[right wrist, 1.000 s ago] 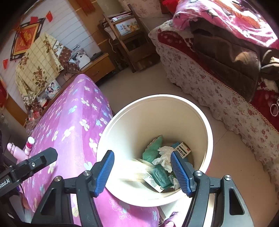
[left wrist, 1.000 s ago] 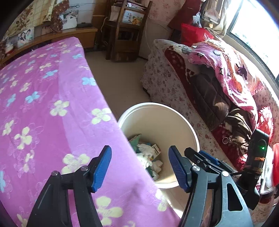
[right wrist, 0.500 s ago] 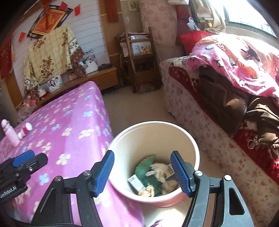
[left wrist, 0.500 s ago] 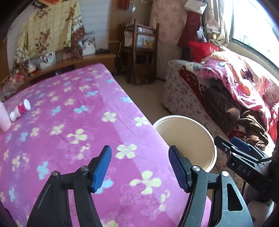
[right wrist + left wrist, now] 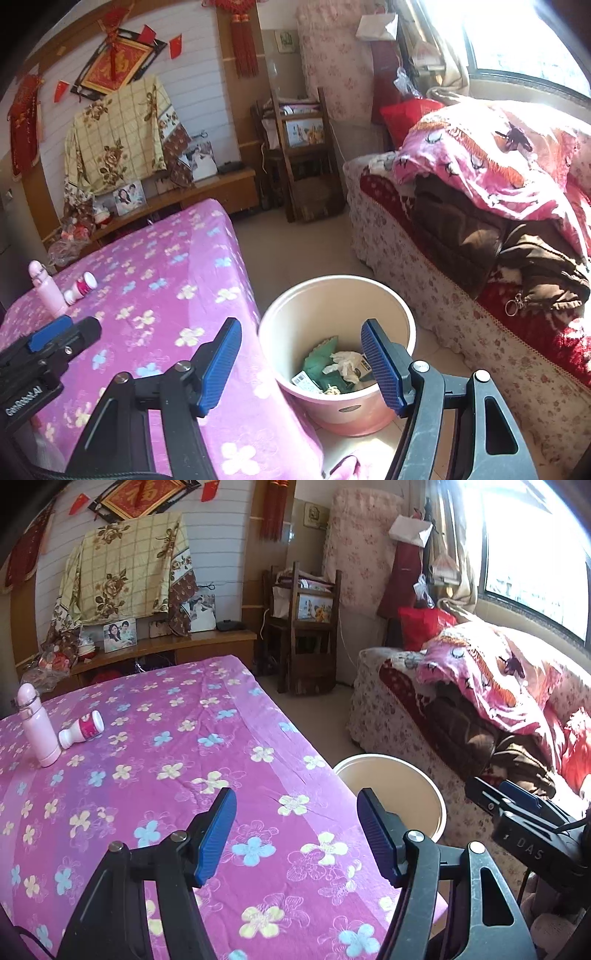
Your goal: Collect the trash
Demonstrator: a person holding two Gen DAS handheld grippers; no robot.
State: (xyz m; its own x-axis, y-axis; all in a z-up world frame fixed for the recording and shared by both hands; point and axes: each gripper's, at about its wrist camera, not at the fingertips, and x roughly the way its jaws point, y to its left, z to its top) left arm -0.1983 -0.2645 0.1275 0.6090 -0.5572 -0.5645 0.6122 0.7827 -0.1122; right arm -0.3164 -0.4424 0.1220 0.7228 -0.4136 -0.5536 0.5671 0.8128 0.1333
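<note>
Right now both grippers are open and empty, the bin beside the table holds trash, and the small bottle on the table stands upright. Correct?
Not quite. The small bottle lies on its side beside the upright pink flask, as the left wrist view shows. The rest holds: the left gripper and right gripper are open and empty, and the bin beside the table holds trash.

trash (image 5: pixel 334 363) lies in bin (image 5: pixel 400 317) beside table (image 5: pixel 166 266).

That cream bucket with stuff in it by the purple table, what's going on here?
A person is collecting trash with a hand-held gripper in each hand. Both the left hand-held gripper and the right hand-held gripper are open and empty. The round cream plastic bucket holds wrappers and tissue. A small white-and-pink bottle lies on the purple flowered tablecloth.
</note>
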